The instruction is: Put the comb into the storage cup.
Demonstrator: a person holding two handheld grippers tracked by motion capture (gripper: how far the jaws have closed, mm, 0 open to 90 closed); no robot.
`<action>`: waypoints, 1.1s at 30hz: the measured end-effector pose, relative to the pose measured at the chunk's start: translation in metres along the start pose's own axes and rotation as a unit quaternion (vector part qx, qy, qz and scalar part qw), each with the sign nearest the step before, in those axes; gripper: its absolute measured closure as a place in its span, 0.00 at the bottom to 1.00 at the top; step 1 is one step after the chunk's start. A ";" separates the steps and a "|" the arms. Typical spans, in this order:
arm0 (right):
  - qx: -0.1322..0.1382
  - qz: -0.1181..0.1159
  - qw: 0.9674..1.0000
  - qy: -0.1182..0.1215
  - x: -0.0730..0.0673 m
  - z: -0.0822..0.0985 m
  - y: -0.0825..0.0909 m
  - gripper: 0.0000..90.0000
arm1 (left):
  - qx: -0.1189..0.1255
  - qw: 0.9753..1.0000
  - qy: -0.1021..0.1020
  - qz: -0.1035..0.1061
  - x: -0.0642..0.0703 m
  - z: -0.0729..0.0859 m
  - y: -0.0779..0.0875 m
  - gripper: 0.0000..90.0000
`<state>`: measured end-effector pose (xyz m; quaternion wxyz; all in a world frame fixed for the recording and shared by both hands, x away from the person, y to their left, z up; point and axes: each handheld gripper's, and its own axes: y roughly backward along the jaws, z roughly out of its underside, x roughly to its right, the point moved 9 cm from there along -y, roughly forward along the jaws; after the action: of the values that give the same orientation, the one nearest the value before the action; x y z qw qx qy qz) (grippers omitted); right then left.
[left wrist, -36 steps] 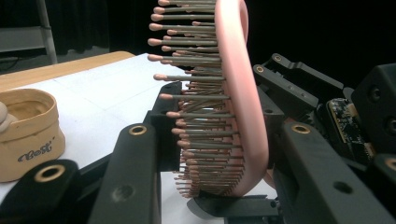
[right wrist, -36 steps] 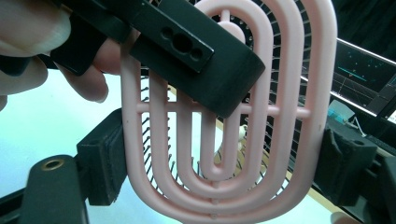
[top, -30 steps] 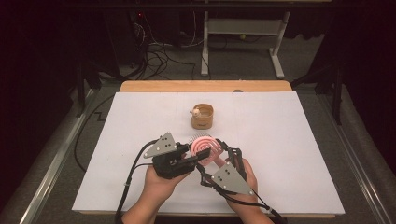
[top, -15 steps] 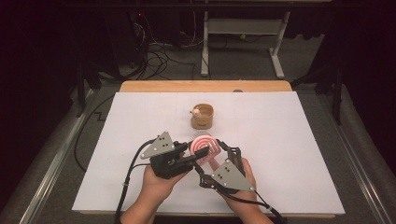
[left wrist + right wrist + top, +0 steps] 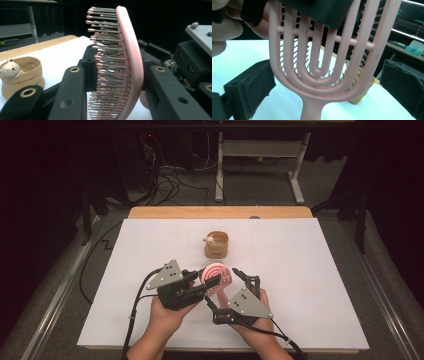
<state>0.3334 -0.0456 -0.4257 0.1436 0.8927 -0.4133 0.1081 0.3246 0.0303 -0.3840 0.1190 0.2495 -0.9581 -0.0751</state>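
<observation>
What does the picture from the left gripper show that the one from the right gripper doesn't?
The left gripper view alone shows the brush's metal bristles side-on, with pink tips, and the little bear figure on the tan cup's rim.

The right gripper view alone shows the brush's vented back with its curved ribs, and a black jaw pad standing apart on each side of it.

Both share the pink hairbrush, the white table cover and some of the tan cup.

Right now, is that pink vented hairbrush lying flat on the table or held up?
Held up: the pink vented hairbrush stands on edge, clamped across its head by the left gripper, bristles pointing sideways.
</observation>
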 end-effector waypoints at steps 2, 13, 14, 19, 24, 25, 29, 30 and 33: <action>0.001 -0.005 1.000 0.000 -0.002 0.000 0.000 0.00 | 0.002 1.000 0.001 -0.002 -0.001 -0.001 0.001 0.70; -0.004 -0.016 1.000 -0.005 -0.003 0.003 0.000 0.00 | 0.014 1.000 0.003 -0.023 -0.015 -0.006 0.013 0.70; -0.005 -0.017 1.000 -0.007 -0.002 0.004 0.000 0.00 | 0.014 1.000 0.002 -0.025 -0.016 -0.006 0.014 0.70; -0.006 -0.016 1.000 -0.020 0.003 0.006 0.002 0.00 | 0.018 0.999 0.001 -0.038 -0.023 -0.007 0.019 0.70; -0.013 -0.010 0.999 -0.029 0.012 0.012 0.006 0.00 | 0.021 0.999 0.001 -0.049 -0.030 -0.008 0.024 0.70; -0.014 -0.008 0.999 -0.030 0.014 0.013 0.006 0.00 | 0.022 0.998 0.001 -0.051 -0.031 -0.009 0.025 0.70; -0.018 -0.001 0.999 -0.032 0.021 0.017 0.009 0.00 | 0.023 0.998 0.000 -0.061 -0.036 -0.009 0.029 0.70; -0.019 0.000 0.999 -0.034 0.023 0.018 0.010 0.00 | 0.023 0.998 0.000 -0.064 -0.037 -0.009 0.030 0.70; -0.025 0.003 0.999 -0.043 0.029 0.023 0.013 0.00 | 0.024 0.997 0.001 -0.071 -0.041 -0.008 0.033 0.70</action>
<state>0.3433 -0.0824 -0.4358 0.1477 0.8915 -0.4241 0.0601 0.3464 0.0781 -0.3770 0.1081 0.3196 -0.9395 -0.0597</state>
